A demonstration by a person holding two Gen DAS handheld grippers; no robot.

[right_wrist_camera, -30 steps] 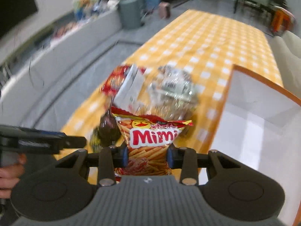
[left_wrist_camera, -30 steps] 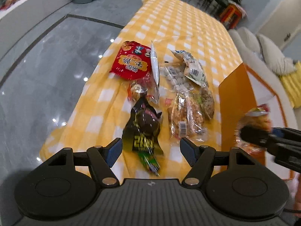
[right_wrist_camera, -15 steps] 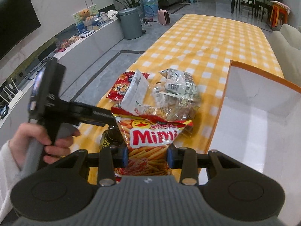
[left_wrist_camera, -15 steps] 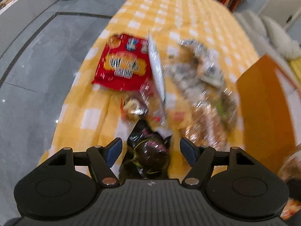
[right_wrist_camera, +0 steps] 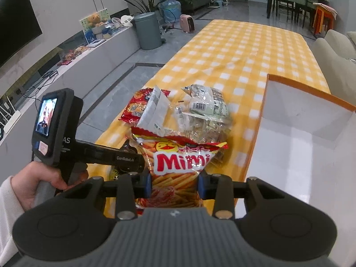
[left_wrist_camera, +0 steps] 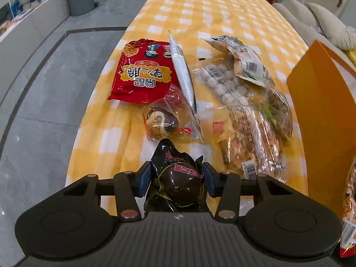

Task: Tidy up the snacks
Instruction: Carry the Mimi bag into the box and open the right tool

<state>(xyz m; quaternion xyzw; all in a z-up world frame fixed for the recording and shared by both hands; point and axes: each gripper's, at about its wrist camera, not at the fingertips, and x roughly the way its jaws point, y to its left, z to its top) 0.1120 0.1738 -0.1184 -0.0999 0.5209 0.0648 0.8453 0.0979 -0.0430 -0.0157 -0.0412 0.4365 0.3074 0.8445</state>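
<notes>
My left gripper (left_wrist_camera: pixel 178 179) is shut on a black snack packet (left_wrist_camera: pixel 178 178) at the near edge of the yellow checked table (left_wrist_camera: pixel 211 6). Beyond it lie a red snack bag (left_wrist_camera: pixel 142 73), a white-silver packet (left_wrist_camera: pixel 183 73), a clear bag with a brown bun (left_wrist_camera: pixel 164 120), a bag of white balls (left_wrist_camera: pixel 222 82) and clear cracker bags (left_wrist_camera: pixel 251 138). My right gripper (right_wrist_camera: pixel 174 184) is shut on a Mimi fries bag (right_wrist_camera: pixel 180 160), held above the table beside the orange box (right_wrist_camera: pixel 307 133). The left gripper's body shows in the right wrist view (right_wrist_camera: pixel 66 142).
The orange box with a white inside (left_wrist_camera: pixel 322 111) stands at the table's right edge. The table's left edge drops to a grey tiled floor (left_wrist_camera: pixel 44 89). A grey bin (right_wrist_camera: pixel 148 31) and a low bench stand far left. A sofa (right_wrist_camera: pixel 338 51) is at the right.
My left gripper moved down and forward onto the black packet and closed on it. My right gripper kept hold of the Mimi bag, nearly still.
</notes>
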